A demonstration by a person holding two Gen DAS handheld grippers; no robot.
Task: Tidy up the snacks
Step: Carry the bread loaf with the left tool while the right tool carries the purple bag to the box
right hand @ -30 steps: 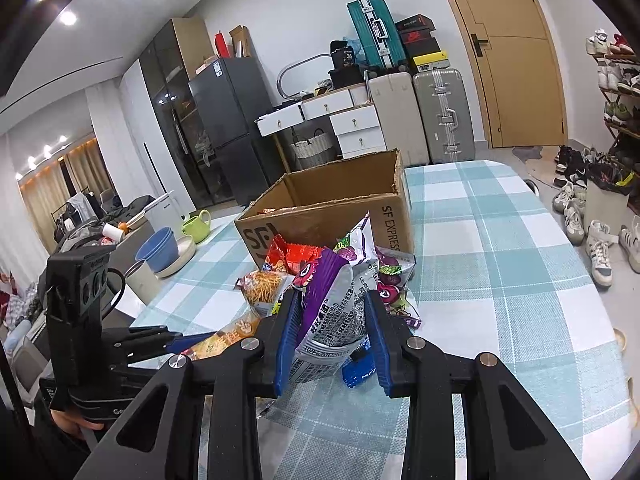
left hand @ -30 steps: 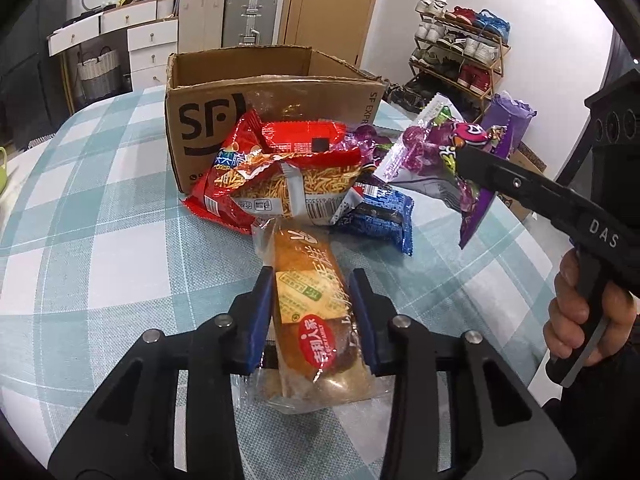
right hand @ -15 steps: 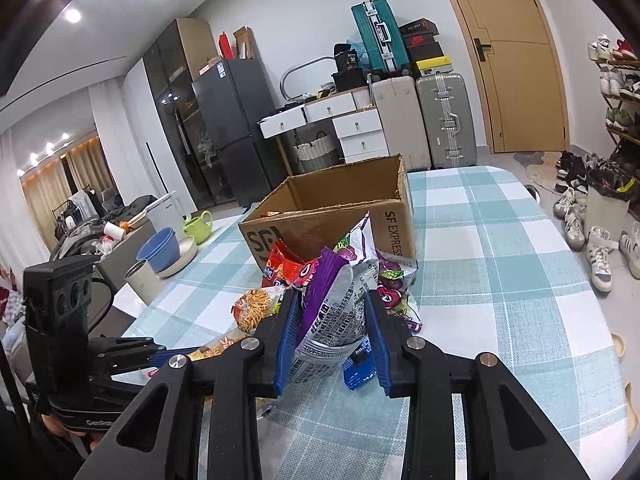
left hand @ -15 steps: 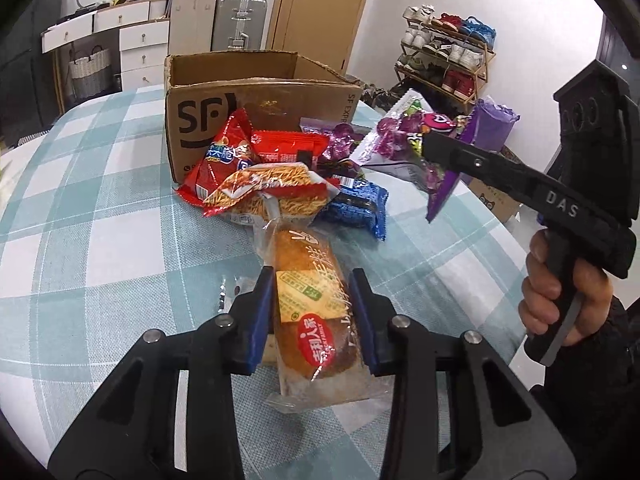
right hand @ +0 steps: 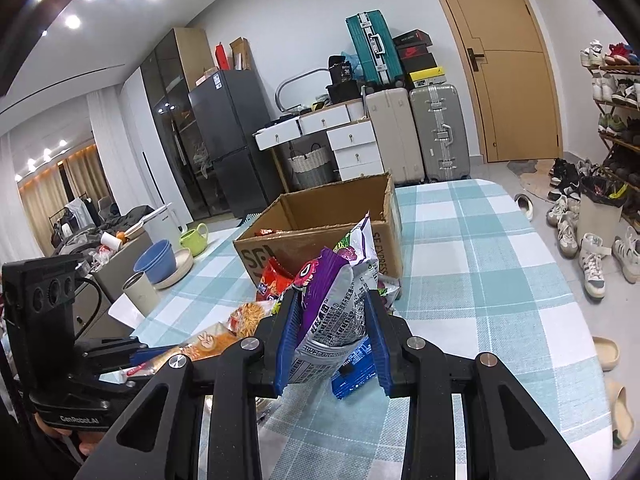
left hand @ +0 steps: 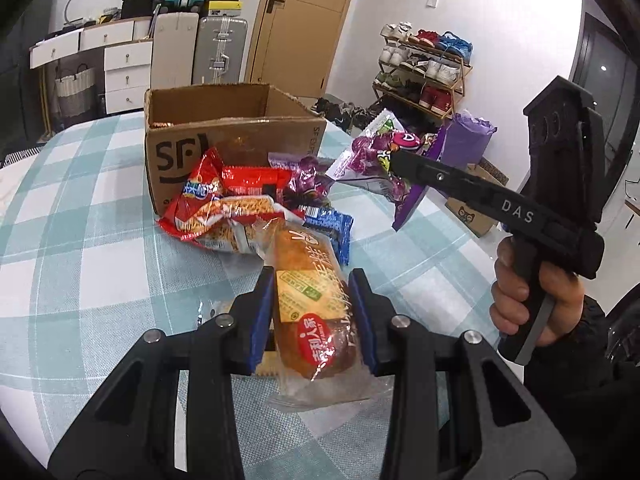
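Note:
My left gripper (left hand: 313,280) is shut on a wrapped bread loaf (left hand: 310,300) with a red sticker, held above the checked tablecloth. My right gripper (right hand: 331,300) is shut on a purple snack bag (right hand: 334,300), lifted above the table; it also shows in the left wrist view (left hand: 384,160). An open SF cardboard box (left hand: 224,136) stands behind a pile of snacks: a red chip bag (left hand: 224,200), a blue packet (left hand: 332,228) and a purple packet (left hand: 308,176). The box also shows in the right wrist view (right hand: 320,236).
The table (left hand: 80,240) has a teal checked cloth. Bowls (right hand: 160,260), a green cup (right hand: 192,236) and a tumbler (right hand: 138,292) stand left of the table. Suitcases, drawers and a shoe rack (left hand: 424,68) stand beyond it.
Both grippers have risen and pulled back a little with their loads. The box and pile now look farther off and lower in both views.

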